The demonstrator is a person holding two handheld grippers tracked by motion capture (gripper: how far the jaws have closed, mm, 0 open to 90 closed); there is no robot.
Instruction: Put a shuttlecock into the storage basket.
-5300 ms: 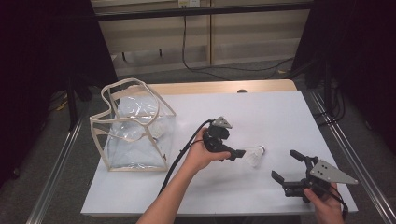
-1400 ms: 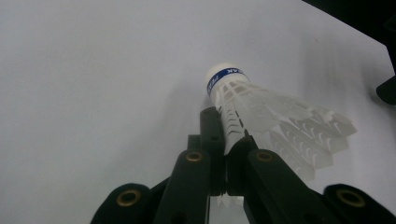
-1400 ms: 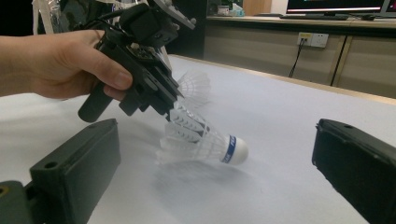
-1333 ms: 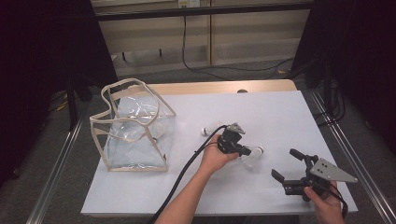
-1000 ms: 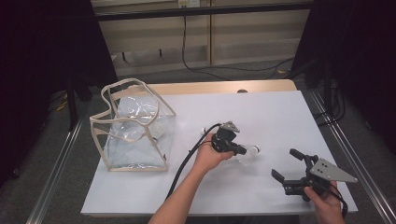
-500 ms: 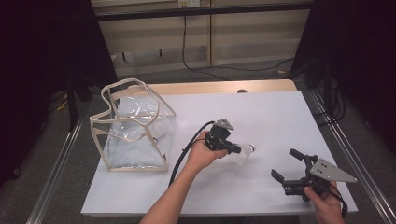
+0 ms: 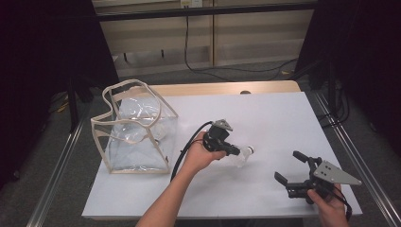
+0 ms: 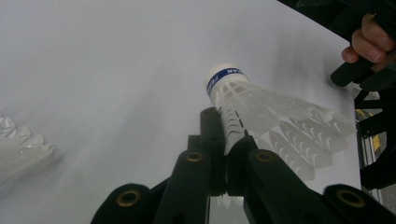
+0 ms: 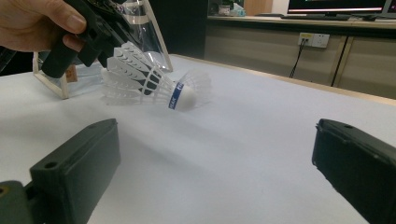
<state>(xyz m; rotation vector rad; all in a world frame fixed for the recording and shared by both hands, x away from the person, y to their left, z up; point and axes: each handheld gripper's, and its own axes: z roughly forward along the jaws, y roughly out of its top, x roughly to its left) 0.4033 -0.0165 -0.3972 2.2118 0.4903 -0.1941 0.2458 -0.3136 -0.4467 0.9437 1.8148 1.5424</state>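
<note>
A white shuttlecock (image 8: 243, 102) with a blue band on its cork hangs a little above the white table (image 7: 283, 118). My left gripper (image 7: 235, 152) is shut on its feathered skirt, cork pointing away from the hand. From the right gripper view the same shuttlecock (image 9: 149, 88) sits under the left gripper (image 9: 100, 35), clear of the tabletop. A second shuttlecock (image 8: 18, 149) lies on the table close by. My right gripper (image 7: 287, 165) rests open near the table's front right, nothing between its jaws.
A clear plastic bag (image 7: 137, 127) with beige trim stands open on the table's left side. The black cable of the left gripper (image 7: 187, 146) trails toward the front edge. Metal frame rails run along both sides of the table.
My left gripper has closed on the shuttlecock, then lifted it slightly up and to the left. The right gripper has stayed where it was.
</note>
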